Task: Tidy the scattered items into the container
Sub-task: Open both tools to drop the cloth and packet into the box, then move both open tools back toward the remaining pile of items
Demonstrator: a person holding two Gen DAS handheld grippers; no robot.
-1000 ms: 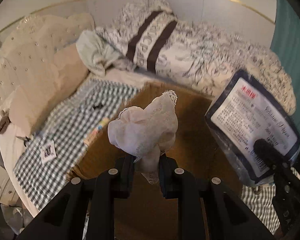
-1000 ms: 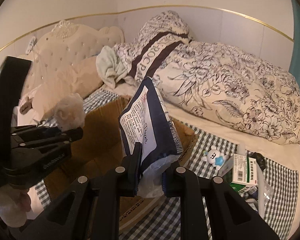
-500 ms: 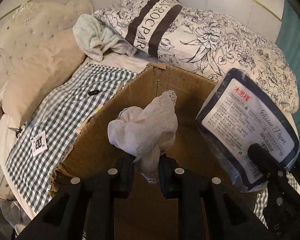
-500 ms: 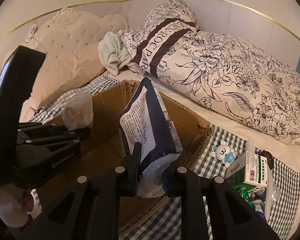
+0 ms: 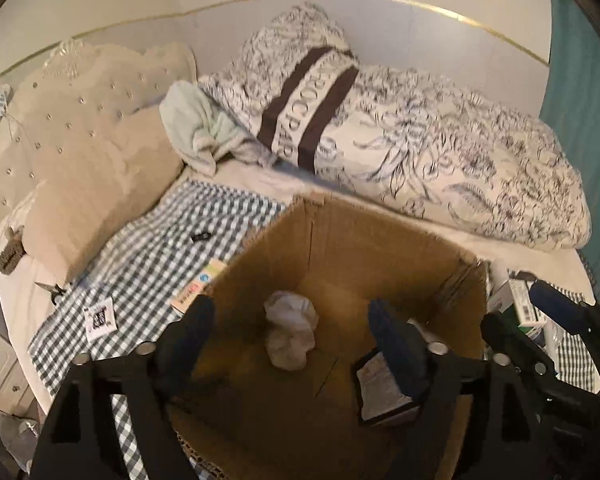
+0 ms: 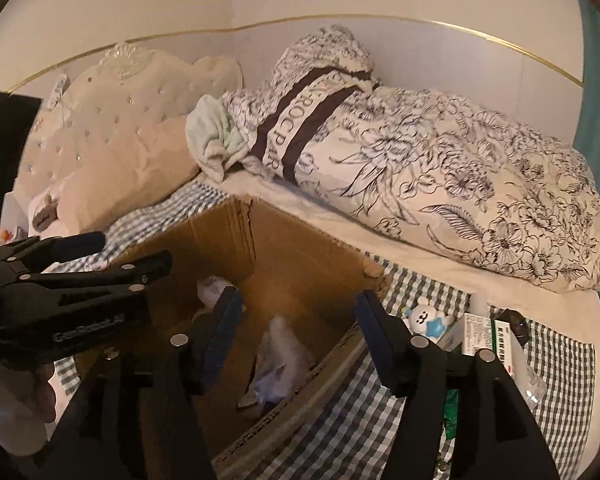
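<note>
A: Both grippers hang over the cardboard box (image 5: 380, 248) with nothing in them. The left gripper (image 5: 296, 324) has its fingers spread wide, and between them, down on the box floor, lies the white lace cloth (image 5: 290, 332). The tissue pack (image 5: 384, 392) lies in the box at about 4 o'clock from the cloth, part hidden behind the right-hand finger.

B: And the right gripper (image 6: 298, 320)?

A: Also wide open, empty. In its view the box (image 6: 292, 256) sits below it, with pale things blurred on the box floor; I cannot tell them apart there.

B: So what does the step in hand ask for?

A: I'd judge it is clearing the box and going for the next scattered things. Lift both grippers straight up first so no finger catches the rim, then swing out. For the right gripper the loose items are on the checked sheet (image 6: 380, 420) at 3 o'clock of the box: a small white and blue toy (image 6: 422, 318) and a green and white medicine box (image 6: 486, 336) just beside it.

B: And the left side?

A: A flat pastel packet (image 5: 198, 286) lies touching the box's outer wall at about 9 o'clock, and a small black item (image 5: 201, 236) farther up the sheet.

B: Pose?

A: Both grippers tilt forward and downward, side by side, the left gripper (image 6: 80, 284) showing at 9 o'clock in the right wrist view.
</note>
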